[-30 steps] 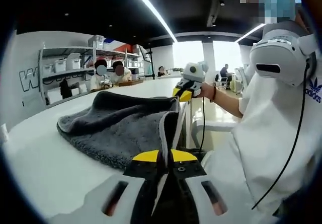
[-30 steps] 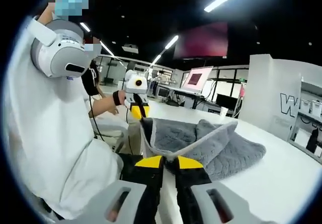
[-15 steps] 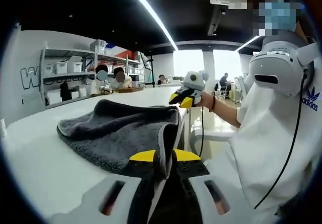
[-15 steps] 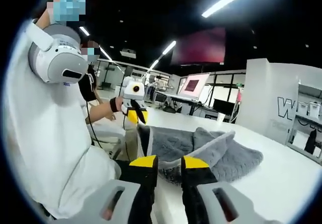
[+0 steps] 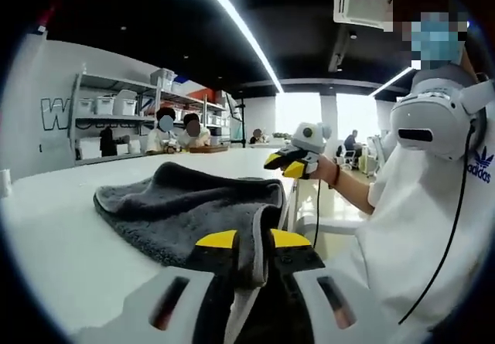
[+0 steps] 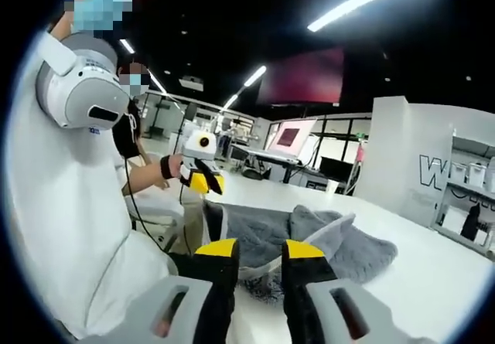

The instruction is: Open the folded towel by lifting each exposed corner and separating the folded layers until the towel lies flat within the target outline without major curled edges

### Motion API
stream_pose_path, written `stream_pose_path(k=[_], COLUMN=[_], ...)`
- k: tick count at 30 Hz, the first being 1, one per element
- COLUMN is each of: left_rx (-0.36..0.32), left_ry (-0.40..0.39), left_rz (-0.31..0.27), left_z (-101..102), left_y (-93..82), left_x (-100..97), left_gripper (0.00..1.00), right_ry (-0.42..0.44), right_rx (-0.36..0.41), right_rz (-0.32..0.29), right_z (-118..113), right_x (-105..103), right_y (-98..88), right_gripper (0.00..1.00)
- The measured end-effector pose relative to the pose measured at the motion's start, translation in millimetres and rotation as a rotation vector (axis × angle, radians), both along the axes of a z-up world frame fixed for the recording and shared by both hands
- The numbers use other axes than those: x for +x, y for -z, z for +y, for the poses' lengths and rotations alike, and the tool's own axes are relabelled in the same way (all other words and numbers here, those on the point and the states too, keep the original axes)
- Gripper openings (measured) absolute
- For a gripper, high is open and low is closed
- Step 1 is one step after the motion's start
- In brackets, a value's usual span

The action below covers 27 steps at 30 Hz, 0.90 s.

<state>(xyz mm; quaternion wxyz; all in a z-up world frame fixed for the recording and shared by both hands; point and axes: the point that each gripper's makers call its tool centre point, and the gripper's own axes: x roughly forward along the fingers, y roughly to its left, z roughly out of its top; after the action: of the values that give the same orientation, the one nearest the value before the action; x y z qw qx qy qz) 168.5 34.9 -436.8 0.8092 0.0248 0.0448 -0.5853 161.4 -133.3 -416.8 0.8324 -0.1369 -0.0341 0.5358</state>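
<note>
White table surface is seen spreading under the work in both views, with shelving along the far wall and seated people behind it. Across the table the grey towel is draped in loose, humped folds, not flat (its pale-bound edge is raised at the near side). At the table edge a person in a white shirt is seen with a white headset worn at the chest. In the left gripper view the left gripper is closed on a fold of the towel, the cloth being pinched between the yellow-tipped fingers. In the right gripper view the right gripper is held with its fingers parted, the towel lying just beyond them and no cloth gripped between.
</note>
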Motion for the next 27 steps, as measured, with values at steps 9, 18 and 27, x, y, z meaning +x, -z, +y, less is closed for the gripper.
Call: stream_pose_path(k=[9, 18, 27], left_rx=[-0.003, -0.013, -0.03], left_ry=[-0.037, -0.068, -0.111], left_rz=[-0.015, -0.018, -0.005], left_z=[0, 1, 1], left_y=[-1.3, -1.7, -5.4], left_x=[9.2, 18.9, 29.9], left_gripper=[0.17, 0.22, 0.29], right_ry=[0.049, 0.087, 0.154], right_rx=[-0.013, 0.019, 0.051], right_rz=[-0.007, -0.001, -0.007], right_z=[1, 2, -6], right_x=[11, 17, 27], right_y=[1.2, -4.4, -12.4], right_gripper=[0.19, 0.23, 0.27])
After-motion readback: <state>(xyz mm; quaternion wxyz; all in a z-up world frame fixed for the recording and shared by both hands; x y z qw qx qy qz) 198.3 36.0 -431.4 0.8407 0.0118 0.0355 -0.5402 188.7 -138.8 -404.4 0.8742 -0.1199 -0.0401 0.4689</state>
